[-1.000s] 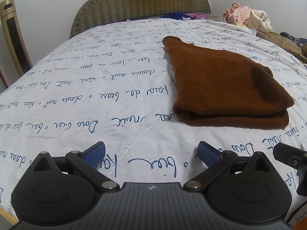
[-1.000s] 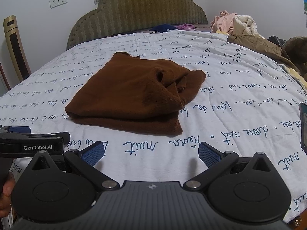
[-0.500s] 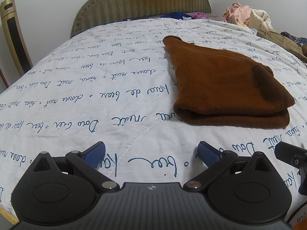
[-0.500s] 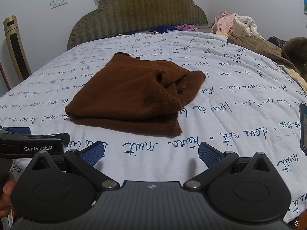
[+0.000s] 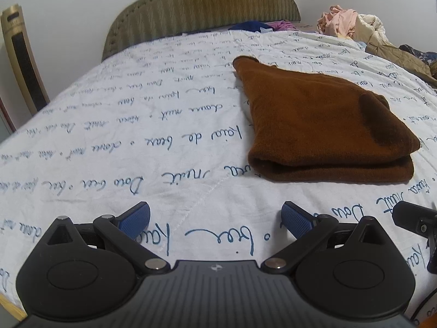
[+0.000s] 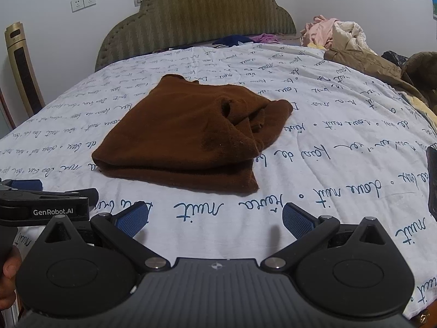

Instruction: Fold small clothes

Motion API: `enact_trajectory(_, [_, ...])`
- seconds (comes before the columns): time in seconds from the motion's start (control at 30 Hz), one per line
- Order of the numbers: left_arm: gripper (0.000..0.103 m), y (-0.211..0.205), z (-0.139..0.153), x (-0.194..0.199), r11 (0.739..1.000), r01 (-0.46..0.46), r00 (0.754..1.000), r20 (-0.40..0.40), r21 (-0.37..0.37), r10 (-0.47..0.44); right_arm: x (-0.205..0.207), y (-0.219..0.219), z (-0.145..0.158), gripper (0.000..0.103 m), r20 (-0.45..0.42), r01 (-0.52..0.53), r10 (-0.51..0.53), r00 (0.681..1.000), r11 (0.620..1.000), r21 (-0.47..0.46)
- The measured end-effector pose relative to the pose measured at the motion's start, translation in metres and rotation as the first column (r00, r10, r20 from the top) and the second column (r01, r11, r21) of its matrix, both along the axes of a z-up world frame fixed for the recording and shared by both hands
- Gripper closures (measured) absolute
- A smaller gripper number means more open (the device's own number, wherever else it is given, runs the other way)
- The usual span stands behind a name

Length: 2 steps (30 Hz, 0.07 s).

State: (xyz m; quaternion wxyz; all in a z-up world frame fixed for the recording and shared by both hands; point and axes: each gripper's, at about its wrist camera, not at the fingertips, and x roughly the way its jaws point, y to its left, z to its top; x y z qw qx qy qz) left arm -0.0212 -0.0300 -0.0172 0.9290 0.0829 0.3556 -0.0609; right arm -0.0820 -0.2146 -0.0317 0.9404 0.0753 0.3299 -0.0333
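Observation:
A brown knitted garment (image 5: 322, 125) lies folded in a thick stack on the white bedspread (image 5: 136, 142), ahead and to the right in the left wrist view. In the right wrist view it (image 6: 191, 134) lies ahead, left of centre, with a rumpled sleeve end at its right side. My left gripper (image 5: 215, 218) is open and empty, low over the bedspread near the front edge. My right gripper (image 6: 215, 218) is open and empty, just short of the garment's near edge. The left gripper's body (image 6: 46, 205) shows at the left of the right wrist view.
A padded headboard (image 5: 202, 8) stands at the far end. A heap of loose clothes (image 6: 355, 43) lies at the far right of the bed. A tall gold appliance (image 5: 21, 60) stands at the left wall. A dark flat object (image 6: 431, 180) lies at the right edge.
Both views have shifted very slightly. The garment has not moved and both grippers stay open.

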Motion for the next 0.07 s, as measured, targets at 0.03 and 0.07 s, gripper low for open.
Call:
enact_trajectory(0.03, [0.000, 0.0000, 0.0012, 0.0001, 1.000, 0.003, 1.000, 0.006, 0.001, -0.003, 0.0001, 0.0000, 0.0000, 0.000, 0.000, 0.000, 0.000, 1.000, 1.000, 0.000])
enact_trajectory(0.07, [0.000, 0.0011, 0.0024, 0.0008, 1.000, 0.006, 1.000, 0.009, -0.003, -0.006, 0.0003, -0.0009, 0.0005, 0.000, 0.003, -0.002, 0.002, 1.000, 1.000, 0.000])
